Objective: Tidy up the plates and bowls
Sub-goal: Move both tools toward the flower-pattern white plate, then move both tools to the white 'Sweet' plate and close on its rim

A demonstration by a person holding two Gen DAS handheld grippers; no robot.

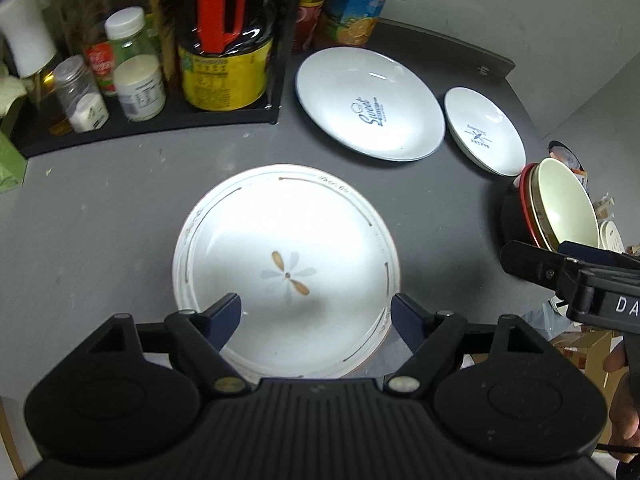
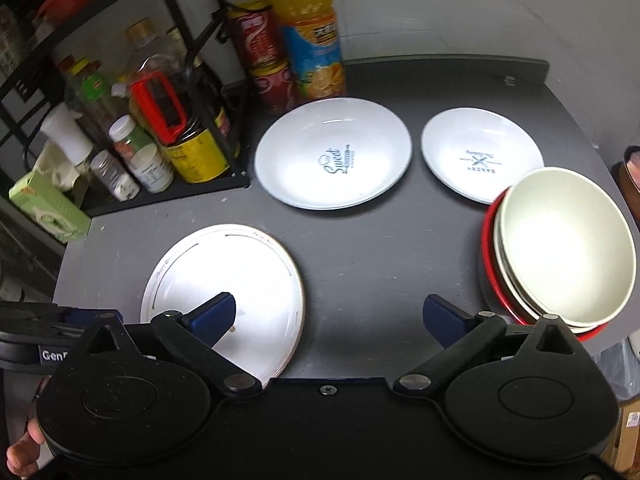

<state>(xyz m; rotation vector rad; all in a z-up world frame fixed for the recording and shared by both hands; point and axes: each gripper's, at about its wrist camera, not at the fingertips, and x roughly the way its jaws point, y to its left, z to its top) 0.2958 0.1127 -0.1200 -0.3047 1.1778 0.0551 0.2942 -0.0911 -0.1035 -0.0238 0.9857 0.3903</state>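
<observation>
Bowls (image 2: 560, 248) nested — cream inside red; plates (image 2: 332, 152) bare. Left tool (image 1: 316, 312), right tool (image 2: 328, 316) wide open, nothing held.

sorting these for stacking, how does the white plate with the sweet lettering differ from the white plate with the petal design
The white plate with the dark "Sweet" lettering sits at the back of the dark table, near the orange juice bottle; the white plate with the gold and grey petal design lies at the front, under the left claw. The lettered plate has a plain rim; the petal plate's rim carries thin dark arc lines. Both are round, white, upright and empty.
</observation>
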